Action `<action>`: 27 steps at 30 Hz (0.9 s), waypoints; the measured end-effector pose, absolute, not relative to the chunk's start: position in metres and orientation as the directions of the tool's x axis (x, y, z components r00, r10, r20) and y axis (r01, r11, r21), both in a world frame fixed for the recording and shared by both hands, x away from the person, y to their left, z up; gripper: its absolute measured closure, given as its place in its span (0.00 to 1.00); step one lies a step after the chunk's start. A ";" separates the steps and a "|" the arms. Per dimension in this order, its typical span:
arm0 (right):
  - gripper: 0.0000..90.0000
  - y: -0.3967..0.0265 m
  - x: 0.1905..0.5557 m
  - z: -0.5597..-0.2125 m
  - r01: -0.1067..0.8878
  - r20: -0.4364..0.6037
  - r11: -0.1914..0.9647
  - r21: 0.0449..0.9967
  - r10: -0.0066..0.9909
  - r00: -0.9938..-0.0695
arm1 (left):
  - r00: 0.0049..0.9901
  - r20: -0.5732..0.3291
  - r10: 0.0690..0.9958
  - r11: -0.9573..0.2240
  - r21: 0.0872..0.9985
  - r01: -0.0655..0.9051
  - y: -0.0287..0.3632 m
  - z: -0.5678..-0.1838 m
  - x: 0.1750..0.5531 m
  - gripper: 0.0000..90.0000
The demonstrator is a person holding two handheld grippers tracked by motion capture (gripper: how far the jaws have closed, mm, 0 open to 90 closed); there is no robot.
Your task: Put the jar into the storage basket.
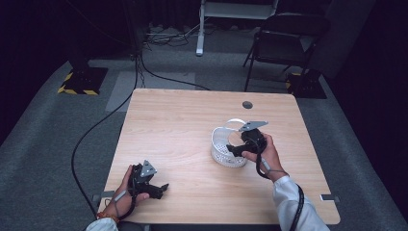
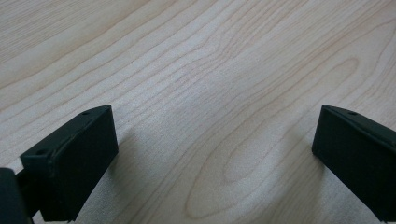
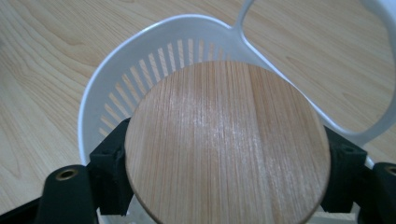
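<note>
My right tongs (image 3: 224,186) clamp wooden disc (image 3: 226,144) by its edges, centre frame, over white basket (image 3: 93,112). Keep disc level, lower inside rim, clear of handle upper right. Left tongs (image 2: 210,154) agape, empty, over table (image 2: 210,56).

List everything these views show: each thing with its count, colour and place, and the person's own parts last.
Round wooden disc: one, light brown, clamped by its edges in the right tongs, above the basket.
White slotted plastic basket with a loop handle: one, white, right of the table's middle.
Light wooden table: one, pale wood, with a dark round hole near its far edge.
Black folding chair: one, beyond the table on the grey floor.
Black cable: one, trailing over the floor at the left.
Left tongs: black, jaws apart, nothing between them, near table edge.
Right tongs: black, over the basket.
Hands: two, white sleeve on the right.
</note>
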State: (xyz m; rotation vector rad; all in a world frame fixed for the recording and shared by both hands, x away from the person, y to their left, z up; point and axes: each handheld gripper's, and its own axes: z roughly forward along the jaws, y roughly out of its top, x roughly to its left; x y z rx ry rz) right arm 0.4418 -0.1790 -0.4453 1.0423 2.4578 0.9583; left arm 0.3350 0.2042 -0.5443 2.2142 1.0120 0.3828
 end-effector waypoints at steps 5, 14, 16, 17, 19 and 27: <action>0.26 -0.178 0.445 -0.451 0.543 -0.010 0.513 0.665 0.732 -0.681 | 0.657 -0.009 0.754 -0.479 0.676 0.559 0.204 -0.544 0.335 0.00; 0.26 -0.176 0.448 -0.461 0.575 -0.005 0.539 0.616 0.732 -0.681 | 0.657 -0.009 0.754 -0.479 0.676 0.559 0.204 -0.544 0.335 0.00; 0.26 -0.176 0.449 -0.462 0.581 -0.003 0.538 0.611 0.735 -0.678 | 0.657 -0.009 0.754 -0.479 0.676 0.559 0.204 -0.544 0.335 0.00; 0.26 -0.176 0.450 -0.463 0.585 -0.001 0.536 0.608 0.738 -0.675 | 0.657 -0.009 0.754 -0.479 0.676 0.559 0.204 -0.544 0.335 0.00; 0.26 -0.177 0.451 -0.464 0.587 -0.002 0.541 0.602 0.737 -0.676 | 0.657 -0.009 0.754 -0.479 0.676 0.560 0.204 -0.544 0.335 0.00; 0.23 -0.177 0.453 -0.466 0.600 -0.017 0.564 0.568 0.736 -0.676 | 0.657 -0.009 0.754 -0.480 0.676 0.559 0.204 -0.544 0.335 0.00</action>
